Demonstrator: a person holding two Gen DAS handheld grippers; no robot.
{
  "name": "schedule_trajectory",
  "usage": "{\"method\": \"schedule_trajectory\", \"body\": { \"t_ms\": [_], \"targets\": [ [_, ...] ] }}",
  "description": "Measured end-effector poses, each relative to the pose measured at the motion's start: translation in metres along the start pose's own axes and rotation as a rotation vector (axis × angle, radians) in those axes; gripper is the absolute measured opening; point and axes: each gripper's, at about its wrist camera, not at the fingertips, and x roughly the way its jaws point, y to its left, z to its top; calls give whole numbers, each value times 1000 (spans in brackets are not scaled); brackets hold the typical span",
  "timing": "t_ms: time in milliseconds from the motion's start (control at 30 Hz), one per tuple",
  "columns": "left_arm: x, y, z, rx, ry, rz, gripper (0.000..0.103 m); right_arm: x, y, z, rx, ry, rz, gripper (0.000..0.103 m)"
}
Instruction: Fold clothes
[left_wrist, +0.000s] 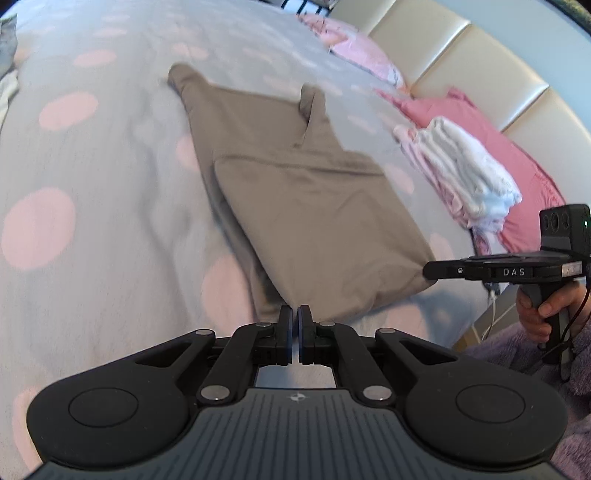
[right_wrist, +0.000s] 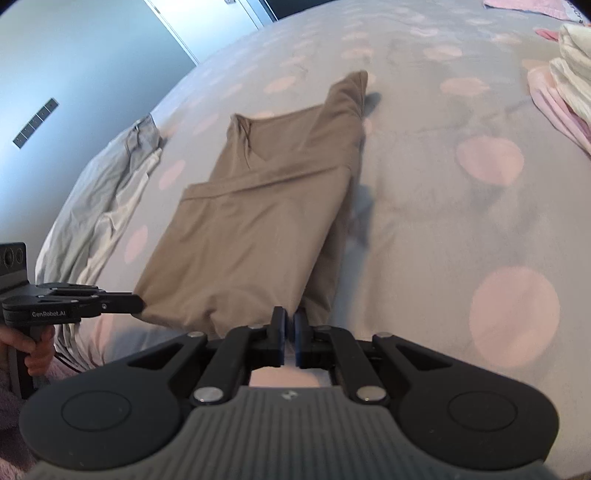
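Tongs L (left_wrist: 297, 314) + R (right_wrist: 290, 317) pinch, seemingly, tan garment (left_wrist: 314, 206) near edge.

A bed (left_wrist: 92, 155) in grey cover with pink dots fills the room; a cream padded headboard (left_wrist: 461, 55) stands behind it, a pale wall (right_wrist: 74, 55) beside it.
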Motion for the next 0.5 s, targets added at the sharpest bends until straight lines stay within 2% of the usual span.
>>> {"method": "schedule_trajectory", "body": {
  "t_ms": [367, 500],
  "targets": [
    [16, 10, -5, 15, 47, 46, 1, 20, -17, -8, 28, 69, -49, 5],
    [8, 0, -5, 78, 29, 97, 4, 13, -11, -9, -21, 61, -102, 9]
  ]
}}
